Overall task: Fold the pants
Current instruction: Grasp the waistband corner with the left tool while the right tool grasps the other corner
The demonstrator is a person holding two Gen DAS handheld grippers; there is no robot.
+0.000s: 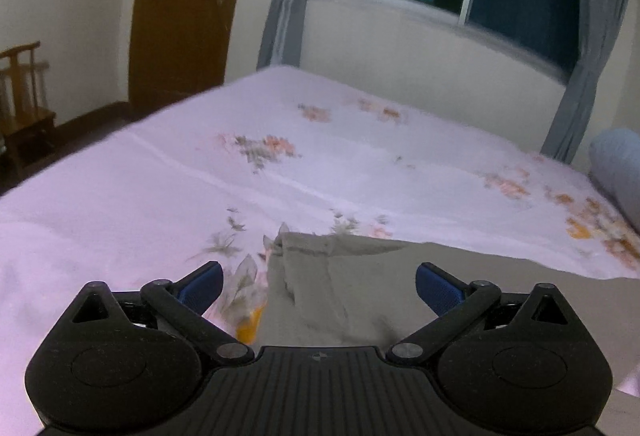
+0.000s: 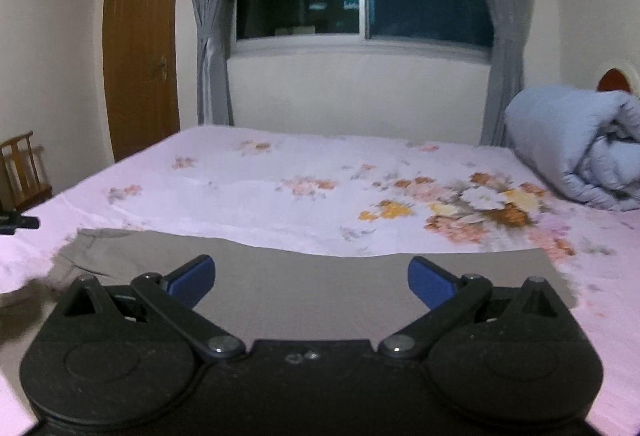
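Observation:
Grey-khaki pants (image 2: 312,276) lie flat on the bed's pink floral sheet (image 2: 280,180), stretched left to right along the near edge. In the left wrist view the pants (image 1: 360,284) show a wrinkled end with a seam near the middle. My left gripper (image 1: 319,286) is open and empty, hovering over that end of the pants. My right gripper (image 2: 311,282) is open and empty above the flat middle of the pants. The tip of the left gripper shows at the far left of the right wrist view (image 2: 16,223).
A rolled blue-grey quilt (image 2: 580,148) lies at the bed's right side. A wooden chair (image 2: 20,172) stands left of the bed by a brown door (image 2: 140,48). A window with grey curtains (image 2: 208,28) is behind the bed.

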